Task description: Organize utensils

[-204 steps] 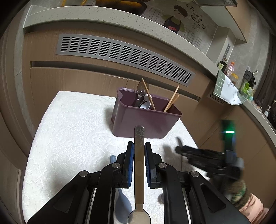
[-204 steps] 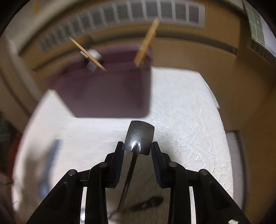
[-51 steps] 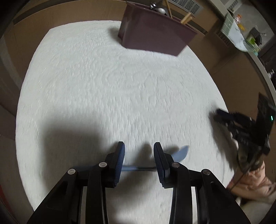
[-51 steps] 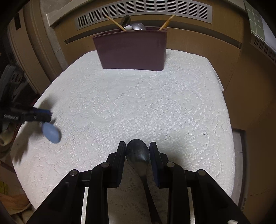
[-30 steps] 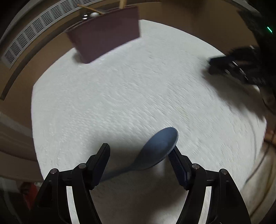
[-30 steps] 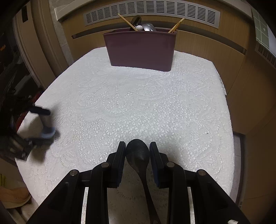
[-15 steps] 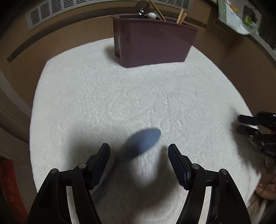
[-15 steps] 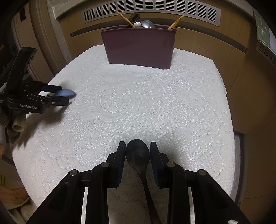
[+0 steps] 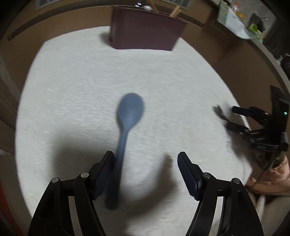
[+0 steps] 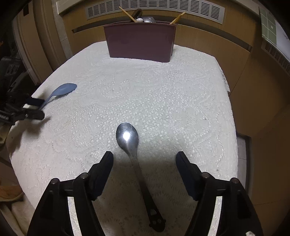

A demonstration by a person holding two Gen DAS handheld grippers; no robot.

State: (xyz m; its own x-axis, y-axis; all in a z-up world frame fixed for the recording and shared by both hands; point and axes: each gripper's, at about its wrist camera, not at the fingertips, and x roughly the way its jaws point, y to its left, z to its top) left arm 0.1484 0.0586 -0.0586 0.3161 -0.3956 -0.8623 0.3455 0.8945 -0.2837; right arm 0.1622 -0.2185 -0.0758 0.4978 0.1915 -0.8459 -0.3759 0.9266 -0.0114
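A blue plastic spoon (image 9: 131,109) lies on the white cloth, bowl pointing away, blurred by motion. Its handle runs back along the inner side of the left finger of my left gripper (image 9: 145,156), whose jaws stand wide and are opening; the other pad is far from it. A metal spoon (image 10: 126,138) with a dark handle lies flat on the cloth between the jaws of my right gripper (image 10: 144,158), which are opening and touch nothing. The maroon utensil holder (image 10: 141,41) stands at the far edge with chopsticks and spoons in it. In the right wrist view the left gripper (image 10: 36,108) is at the far left.
A white lace cloth (image 10: 163,94) covers the small table, whose edges drop off on all sides. Wooden cabinet fronts with a vent grille (image 10: 154,7) stand behind the holder (image 9: 145,30). The right gripper (image 9: 233,118) and a pink sleeve (image 9: 268,177) are at the table's right edge.
The right jaws have sprung apart and the metal spoon now lies free on the cloth. The left gripper has swung and rolled; the blue spoon's handle now runs along its left finger.
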